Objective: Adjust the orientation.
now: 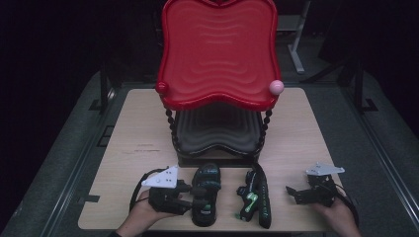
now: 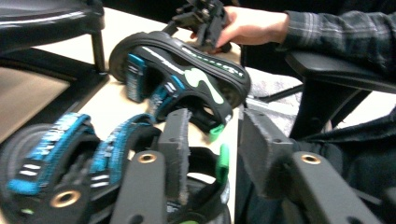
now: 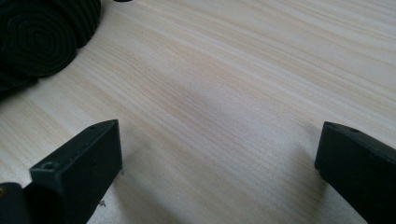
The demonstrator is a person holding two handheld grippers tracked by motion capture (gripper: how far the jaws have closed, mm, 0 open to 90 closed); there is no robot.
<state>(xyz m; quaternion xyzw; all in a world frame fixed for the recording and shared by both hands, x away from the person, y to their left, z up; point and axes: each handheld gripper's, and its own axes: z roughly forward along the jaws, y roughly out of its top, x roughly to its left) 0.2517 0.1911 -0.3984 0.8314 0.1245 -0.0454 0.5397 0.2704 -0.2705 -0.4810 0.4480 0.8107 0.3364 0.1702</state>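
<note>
Two black sandals with blue and green trim lie near the table's front edge. The left sandal [image 1: 206, 190] [image 2: 51, 149] sits upright. My left gripper [image 1: 187, 195] [image 2: 214, 116] is open at its side, one jaw over the straps, with the sandal's rim and a green tab between the jaws. The right sandal [image 1: 254, 195] [image 2: 187, 70] lies on its side, its ribbed sole [image 3: 37, 42] turned toward my right gripper [image 1: 292, 194] [image 3: 219, 140]. That gripper stands wide open, low over bare wood, holding nothing.
A two-tier stand rises mid-table: a red wavy tray [image 1: 217, 49] on top, a black tray [image 1: 217, 131] below, with a pink knob [image 1: 276, 87] at one corner. The wooden table [image 1: 138, 128] has bare room at both sides. A black chair [image 2: 336, 79] stands near.
</note>
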